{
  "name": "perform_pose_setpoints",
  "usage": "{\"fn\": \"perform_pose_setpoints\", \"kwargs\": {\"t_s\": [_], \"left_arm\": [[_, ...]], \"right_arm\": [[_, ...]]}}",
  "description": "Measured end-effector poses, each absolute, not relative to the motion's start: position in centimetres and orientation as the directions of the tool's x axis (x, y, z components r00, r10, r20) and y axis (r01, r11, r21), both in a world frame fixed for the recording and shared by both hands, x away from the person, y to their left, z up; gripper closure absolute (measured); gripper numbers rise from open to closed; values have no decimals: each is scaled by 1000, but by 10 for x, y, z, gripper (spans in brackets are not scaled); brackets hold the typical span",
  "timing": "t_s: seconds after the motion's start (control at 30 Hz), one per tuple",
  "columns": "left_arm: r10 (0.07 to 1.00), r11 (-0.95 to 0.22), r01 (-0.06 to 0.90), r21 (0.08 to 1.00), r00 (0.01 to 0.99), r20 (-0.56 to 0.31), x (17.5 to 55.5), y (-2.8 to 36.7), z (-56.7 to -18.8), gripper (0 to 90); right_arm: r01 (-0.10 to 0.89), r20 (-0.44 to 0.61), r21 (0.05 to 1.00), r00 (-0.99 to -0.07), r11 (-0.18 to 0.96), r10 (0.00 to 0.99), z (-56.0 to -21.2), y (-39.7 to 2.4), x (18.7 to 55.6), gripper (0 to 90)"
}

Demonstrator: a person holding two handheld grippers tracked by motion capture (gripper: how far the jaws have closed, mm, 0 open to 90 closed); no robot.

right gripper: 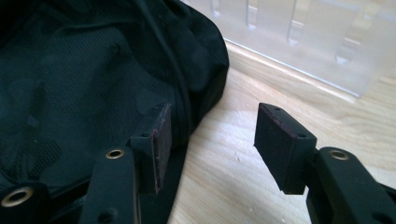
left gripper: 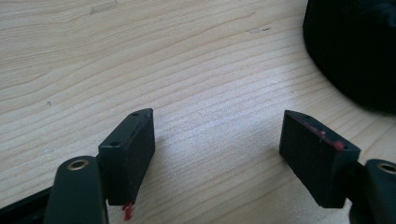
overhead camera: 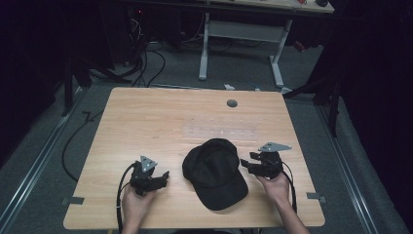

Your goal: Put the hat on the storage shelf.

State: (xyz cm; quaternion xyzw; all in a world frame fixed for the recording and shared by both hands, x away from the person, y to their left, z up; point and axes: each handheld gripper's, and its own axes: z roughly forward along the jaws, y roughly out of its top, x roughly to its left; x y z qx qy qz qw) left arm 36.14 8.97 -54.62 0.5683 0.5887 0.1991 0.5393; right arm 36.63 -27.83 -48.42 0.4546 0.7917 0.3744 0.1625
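A black baseball cap (overhead camera: 215, 170) lies on the wooden table (overhead camera: 146, 117), its brim toward the near edge. My left gripper (overhead camera: 164, 176) rests low on the table to the cap's left, open, with bare wood between its jaws; the cap's edge (left gripper: 355, 51) shows at the upper right of the left gripper view. My right gripper (overhead camera: 245, 165) hovers at the cap's right side, open. In the right gripper view the cap (right gripper: 84, 84) lies at the left behind one jaw, with nothing held between the jaws (right gripper: 210, 140).
A clear plastic strip (overhead camera: 220, 132) lies flat on the table just beyond the cap, seen close as a clear strip (right gripper: 308, 37). A round grey grommet (overhead camera: 232, 103) sits near the far edge. Cables trail from both grippers toward the near edge.
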Motion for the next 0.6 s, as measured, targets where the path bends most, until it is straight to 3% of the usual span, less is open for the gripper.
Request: {"fn": "perform_pose_setpoints", "kwargs": {"t_s": [0.6], "left_arm": [[884,274,455,848,228,-408,361,90,-546,269]], "right_arm": [[558,59,752,-587,351,807,-465,-255,381,472]]}}
